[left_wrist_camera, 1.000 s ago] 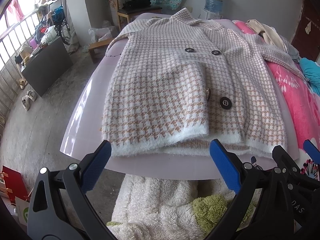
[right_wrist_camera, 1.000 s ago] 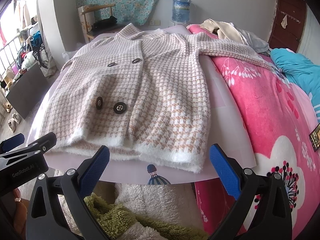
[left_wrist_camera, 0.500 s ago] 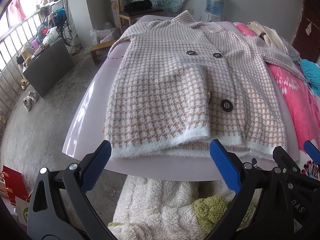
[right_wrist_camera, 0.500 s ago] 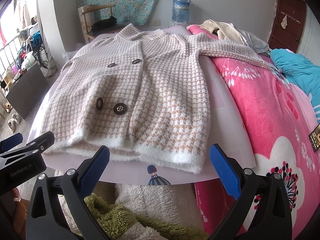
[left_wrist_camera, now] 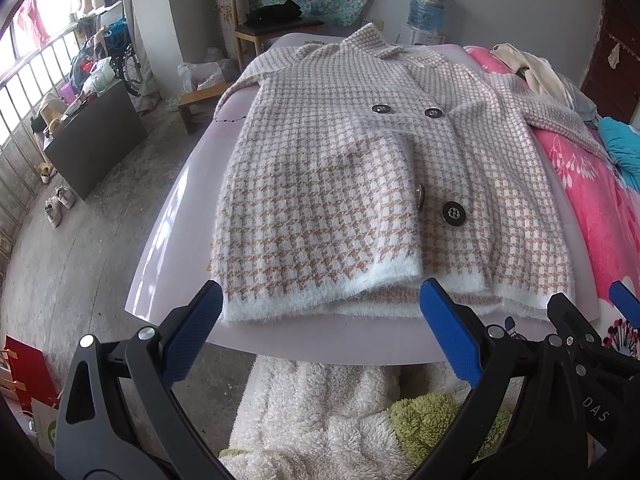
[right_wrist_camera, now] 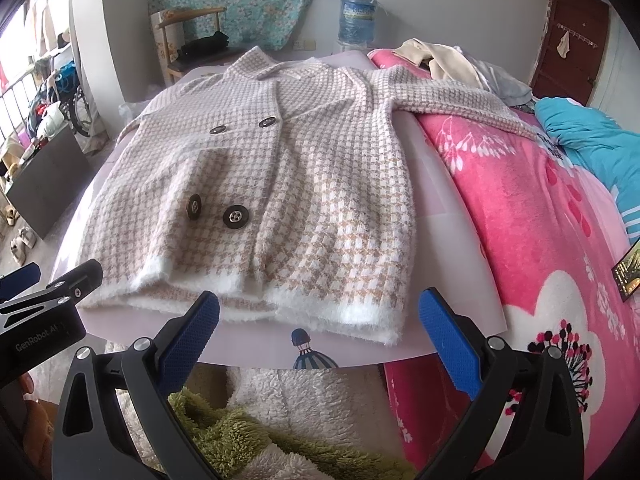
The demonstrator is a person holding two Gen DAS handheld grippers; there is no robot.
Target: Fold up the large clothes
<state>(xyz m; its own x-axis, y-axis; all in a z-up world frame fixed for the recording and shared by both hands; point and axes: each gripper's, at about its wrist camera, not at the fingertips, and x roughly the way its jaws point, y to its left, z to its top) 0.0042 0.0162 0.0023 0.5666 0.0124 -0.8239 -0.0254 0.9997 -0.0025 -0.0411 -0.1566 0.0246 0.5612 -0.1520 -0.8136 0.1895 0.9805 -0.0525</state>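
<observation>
A houndstooth coat (left_wrist_camera: 360,184) lies face up and buttoned on a pale lilac tabletop (left_wrist_camera: 172,232), collar at the far end, fuzzy white hem (right_wrist_camera: 320,308) along the near edge. Four dark buttons show on its front, two high near the lapels and two lower, the nearest button (left_wrist_camera: 454,213) lying flat while the one beside it is tipped on edge under the front flap. The coat's own left sleeve (right_wrist_camera: 448,104) runs off the tabletop onto a pink blanket (right_wrist_camera: 540,216) on the bed alongside; the other sleeve (left_wrist_camera: 240,84) trails over the far edge, and how far it hangs cannot be made out. The left tongs (left_wrist_camera: 320,334) are spread wide with nothing between them, their blue pads (left_wrist_camera: 192,332) just short of the hem at the coat's near corner. The right tongs (right_wrist_camera: 318,336) are likewise wide and empty, poised before the hem toward the bed side, one pad (right_wrist_camera: 448,344) over the tabletop's near edge next to the blanket. Each tool shows at the edge of the other's view, so the two sit side by side, close together. Below the tabletop's near edge lies a heap of white and green fleece (left_wrist_camera: 340,412). A small balloon print (right_wrist_camera: 306,354) marks the tabletop's front lip. Beyond the coat stand a wooden chair (left_wrist_camera: 264,16) and a water jug (right_wrist_camera: 356,18), and beige clothes (right_wrist_camera: 436,58) are piled at the far end of the bed beside a teal blanket (right_wrist_camera: 592,144).
</observation>
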